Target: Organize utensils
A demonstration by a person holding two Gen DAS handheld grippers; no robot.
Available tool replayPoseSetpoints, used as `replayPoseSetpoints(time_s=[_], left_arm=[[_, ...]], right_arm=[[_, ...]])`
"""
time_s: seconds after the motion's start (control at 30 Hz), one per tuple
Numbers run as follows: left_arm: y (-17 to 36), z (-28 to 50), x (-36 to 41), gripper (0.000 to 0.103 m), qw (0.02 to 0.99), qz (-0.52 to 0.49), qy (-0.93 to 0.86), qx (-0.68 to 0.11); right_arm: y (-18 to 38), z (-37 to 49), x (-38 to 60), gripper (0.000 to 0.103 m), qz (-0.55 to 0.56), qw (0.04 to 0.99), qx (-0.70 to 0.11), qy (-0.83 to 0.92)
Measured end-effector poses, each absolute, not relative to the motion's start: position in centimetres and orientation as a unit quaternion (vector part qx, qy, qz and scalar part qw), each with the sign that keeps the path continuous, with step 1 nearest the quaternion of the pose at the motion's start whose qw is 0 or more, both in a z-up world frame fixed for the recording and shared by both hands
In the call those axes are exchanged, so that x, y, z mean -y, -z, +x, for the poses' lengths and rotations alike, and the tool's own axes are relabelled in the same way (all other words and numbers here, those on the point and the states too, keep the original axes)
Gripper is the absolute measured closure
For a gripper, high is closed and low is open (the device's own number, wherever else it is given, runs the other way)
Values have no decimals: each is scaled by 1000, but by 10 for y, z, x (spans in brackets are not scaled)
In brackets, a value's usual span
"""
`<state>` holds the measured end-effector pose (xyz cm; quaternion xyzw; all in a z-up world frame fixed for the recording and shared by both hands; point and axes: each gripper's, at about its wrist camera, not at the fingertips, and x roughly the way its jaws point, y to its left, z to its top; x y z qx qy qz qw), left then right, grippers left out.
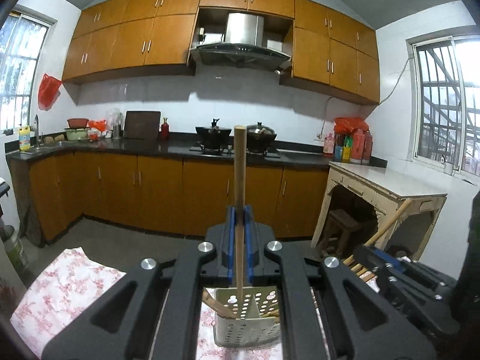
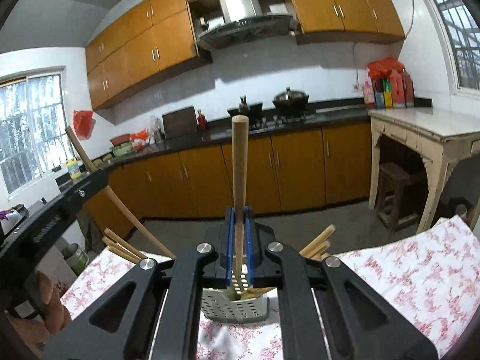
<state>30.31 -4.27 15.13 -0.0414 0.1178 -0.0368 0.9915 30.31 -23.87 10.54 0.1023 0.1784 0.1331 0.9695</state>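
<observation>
Above the perforated caddy (image 1: 246, 319) on the table, left hand-held gripper (image 1: 239, 219) and right hand-held gripper (image 2: 239, 222) each clenched on an upright chopstick (image 1: 239, 180); light, stiff, slick wood, best pinched mid-shaft

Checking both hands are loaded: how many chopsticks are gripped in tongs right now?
2. One chopstick stands clamped in the left tongs above the holder; another chopstick is clamped in the right tongs. More rest loose in the holder.
</observation>
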Motion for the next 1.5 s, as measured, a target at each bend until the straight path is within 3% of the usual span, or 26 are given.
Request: replayPoseSetpoints(time_s=[0.83, 0.97, 1.03, 1.17, 1.23, 1.37, 1.5], left_arm=[[-121, 328, 26, 94, 983, -51, 41, -174], [-125, 323, 18, 62, 983, -53, 35, -172], [-129, 319, 16, 60, 983, -53, 34, -170], [-138, 307, 10, 52, 985, -54, 31, -163], [-143, 296, 6, 49, 986, -53, 30, -158], [-150, 270, 2, 36, 988, -41, 30, -148], [-149, 235, -6, 18, 988, -28, 32, -145]], right_arm=[[-77, 324, 224, 95, 97, 959, -233, -128], [-82, 320, 231, 87, 103, 961, -226, -121], [-87, 317, 235, 78, 106, 963, -220, -117], [-99, 305, 241, 75, 104, 967, -204, -112], [-106, 296, 245, 64, 103, 970, -192, -108], [-119, 272, 251, 58, 103, 974, -170, -108], [-125, 235, 256, 37, 100, 978, -148, -107]])
